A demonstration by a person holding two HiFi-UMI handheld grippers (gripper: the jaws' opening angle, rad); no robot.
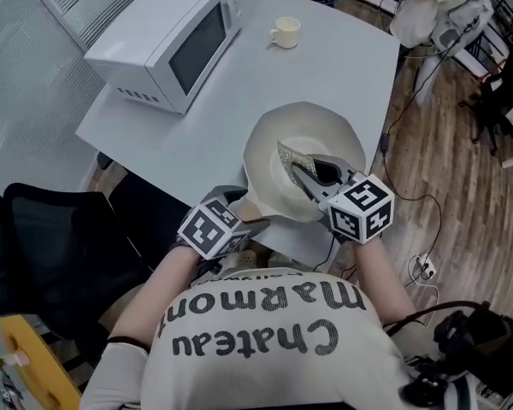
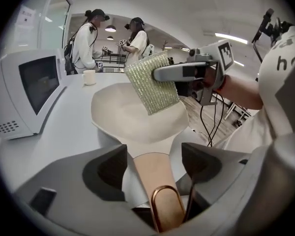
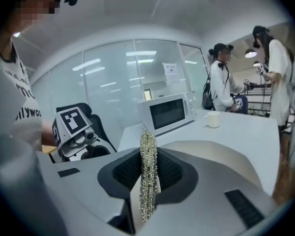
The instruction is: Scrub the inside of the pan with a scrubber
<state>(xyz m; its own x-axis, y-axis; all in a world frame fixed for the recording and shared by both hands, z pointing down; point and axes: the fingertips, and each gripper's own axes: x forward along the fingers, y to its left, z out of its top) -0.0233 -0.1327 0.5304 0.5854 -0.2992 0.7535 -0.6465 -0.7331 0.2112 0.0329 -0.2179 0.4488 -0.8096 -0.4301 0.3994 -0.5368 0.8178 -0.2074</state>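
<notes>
A cream pan (image 1: 312,131) sits on the white table (image 1: 342,67) near its front edge, with its tan handle (image 1: 250,205) toward me. My left gripper (image 1: 244,210) is open. Its jaws stand wide on either side of the handle (image 2: 155,173), and the pads (image 2: 110,168) are clear of it. My right gripper (image 1: 303,174) is shut on a silvery mesh scrubber (image 1: 289,159). It holds the scrubber (image 2: 152,82) edge-up just above the inside of the pan (image 2: 123,119), toward the near right side. In the right gripper view the scrubber (image 3: 147,176) is pinched between the black pads.
A white microwave (image 1: 167,37) stands at the table's back left, and a white cup (image 1: 285,32) at the back. A black chair (image 1: 60,254) is at my left. Cables (image 1: 419,263) lie on the wooden floor at the right. Two people (image 2: 86,38) stand beyond the table.
</notes>
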